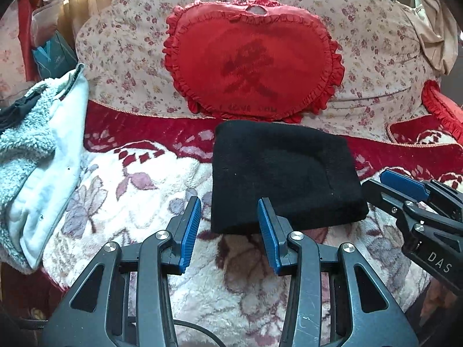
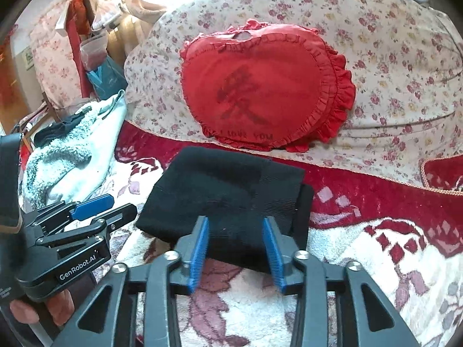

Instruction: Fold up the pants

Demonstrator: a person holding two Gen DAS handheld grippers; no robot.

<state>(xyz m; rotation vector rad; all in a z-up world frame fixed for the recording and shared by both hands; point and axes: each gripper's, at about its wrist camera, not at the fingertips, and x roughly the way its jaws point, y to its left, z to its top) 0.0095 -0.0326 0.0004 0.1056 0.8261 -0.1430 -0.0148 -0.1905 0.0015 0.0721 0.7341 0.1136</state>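
The black pants (image 1: 283, 173) lie folded into a compact rectangle on a red and cream floral blanket (image 1: 139, 202). My left gripper (image 1: 229, 202) is open just in front of the fold's near left corner, with nothing pinched between its blue pads. Its right finger overlaps the near edge. In the right wrist view the pants (image 2: 225, 190) lie straight ahead. My right gripper (image 2: 235, 221) is open over their near edge, its pads apart from the cloth. Each gripper shows in the other's view: the right gripper (image 1: 405, 185) by the fold's right corner, the left gripper (image 2: 101, 202) at its left.
A red heart-shaped pillow (image 1: 251, 66) leans on a floral cushion (image 1: 376, 43) right behind the pants. A pale fleece-lined garment (image 1: 37, 156) is heaped at the left. A hand (image 2: 34, 309) holds the left gripper's body. Bags and clutter (image 2: 98, 66) stand at the far left.
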